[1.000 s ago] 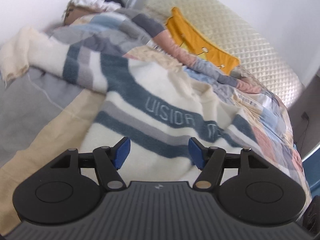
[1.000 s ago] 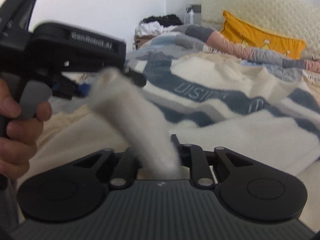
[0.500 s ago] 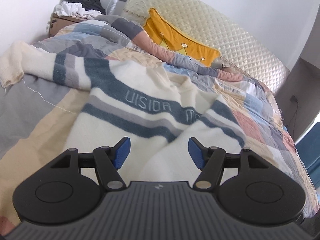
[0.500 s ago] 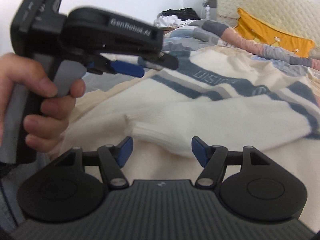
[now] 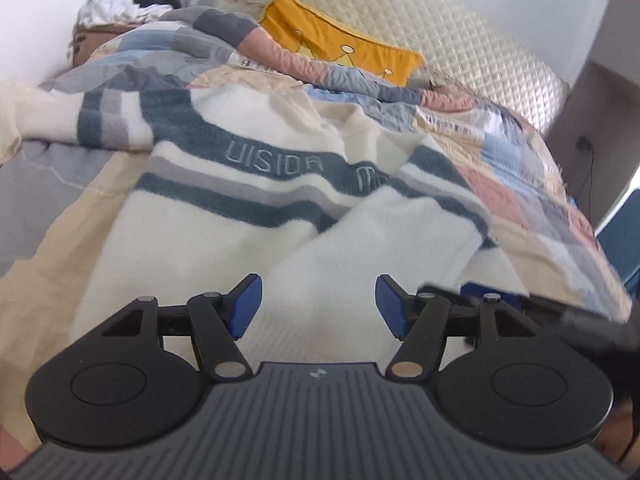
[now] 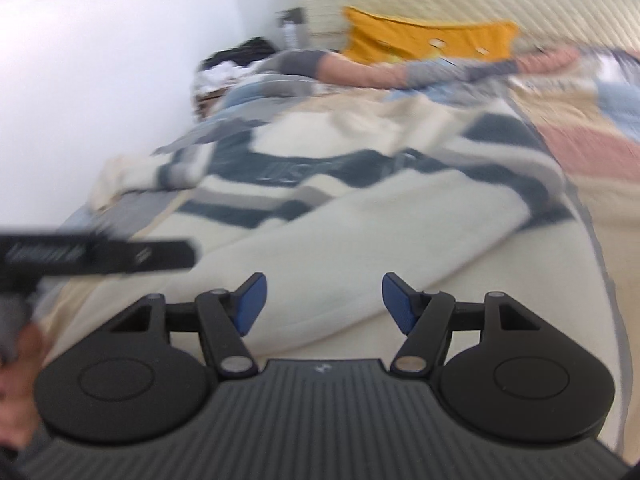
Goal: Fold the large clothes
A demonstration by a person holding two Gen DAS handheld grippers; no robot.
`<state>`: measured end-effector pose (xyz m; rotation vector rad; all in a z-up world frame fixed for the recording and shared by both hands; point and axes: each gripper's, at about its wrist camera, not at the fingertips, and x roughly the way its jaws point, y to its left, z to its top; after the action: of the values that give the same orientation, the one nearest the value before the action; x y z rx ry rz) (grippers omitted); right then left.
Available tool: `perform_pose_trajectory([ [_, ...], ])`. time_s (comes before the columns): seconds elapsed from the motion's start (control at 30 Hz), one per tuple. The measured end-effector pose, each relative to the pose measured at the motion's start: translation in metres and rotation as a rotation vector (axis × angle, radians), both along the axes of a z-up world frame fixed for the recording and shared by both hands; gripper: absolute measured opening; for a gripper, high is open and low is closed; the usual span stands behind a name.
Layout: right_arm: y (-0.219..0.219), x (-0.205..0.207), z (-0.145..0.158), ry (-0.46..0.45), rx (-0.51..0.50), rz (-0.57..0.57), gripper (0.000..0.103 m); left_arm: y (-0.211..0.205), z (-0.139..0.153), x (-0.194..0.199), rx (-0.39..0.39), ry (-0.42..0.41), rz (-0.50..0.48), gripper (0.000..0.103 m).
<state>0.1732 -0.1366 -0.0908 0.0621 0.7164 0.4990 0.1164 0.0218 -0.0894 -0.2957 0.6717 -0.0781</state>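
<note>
With the left tongs (image 5: 318,306) and right tongs (image 6: 322,303) both standing wide apart and gripping nothing, the striped sweater (image 5: 280,184) is lying half folded on the bed (image 5: 532,200), and its thick sleeve (image 5: 384,240) is risking sliding back because nothing is pinning it.

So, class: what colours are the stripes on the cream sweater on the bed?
Dark teal-blue and grey stripes on the sweater, clearest in the left wrist view.
</note>
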Motion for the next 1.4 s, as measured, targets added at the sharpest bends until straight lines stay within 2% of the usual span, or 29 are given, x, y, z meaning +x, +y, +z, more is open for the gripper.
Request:
perform_pose_trajectory([
  [0.17, -0.006, 0.018, -0.011, 0.015, 0.015, -0.059, 0.050, -0.009, -0.014, 0.013, 0.041, 0.061, -0.025, 0.064],
  [0.3, -0.002, 0.025, -0.018, 0.052, 0.038, -0.037, 0.049, -0.011, -0.030, 0.023, 0.091, 0.138, -0.002, 0.064],
  [0.4, 0.006, 0.027, -0.026, 0.071, 0.012, -0.005, 0.048, -0.005, -0.041, 0.029, 0.062, 0.196, 0.015, 0.064],
  [0.57, 0.005, 0.033, -0.039, 0.130, 0.017, -0.001, 0.048, -0.007, -0.043, 0.033, 0.076, 0.197, 0.025, 0.065],
  [0.8, 0.001, 0.033, -0.036, 0.149, 0.039, -0.010, 0.048, 0.014, -0.021, 0.036, 0.067, 0.148, 0.099, 0.064],
  [1.0, 0.003, 0.031, -0.031, 0.138, 0.009, -0.004, 0.046, 0.068, 0.017, 0.058, 0.048, 0.126, 0.258, 0.064],
  [1.1, 0.000, 0.033, -0.029, 0.151, 0.036, -0.011, 0.048, 0.104, 0.038, 0.072, 0.048, 0.120, 0.320, 0.064],
  [1.2, -0.002, 0.038, -0.027, 0.170, 0.085, -0.012, 0.049, 0.138, 0.060, 0.085, 0.145, 0.094, 0.389, 0.065],
  [1.3, -0.001, 0.039, -0.025, 0.161, 0.081, -0.009, 0.049, 0.171, 0.072, 0.098, 0.252, 0.086, 0.401, 0.065],
  [1.4, 0.000, 0.042, -0.025, 0.165, 0.085, -0.010, 0.049, 0.202, 0.066, 0.107, 0.394, 0.138, 0.373, 0.065],
])
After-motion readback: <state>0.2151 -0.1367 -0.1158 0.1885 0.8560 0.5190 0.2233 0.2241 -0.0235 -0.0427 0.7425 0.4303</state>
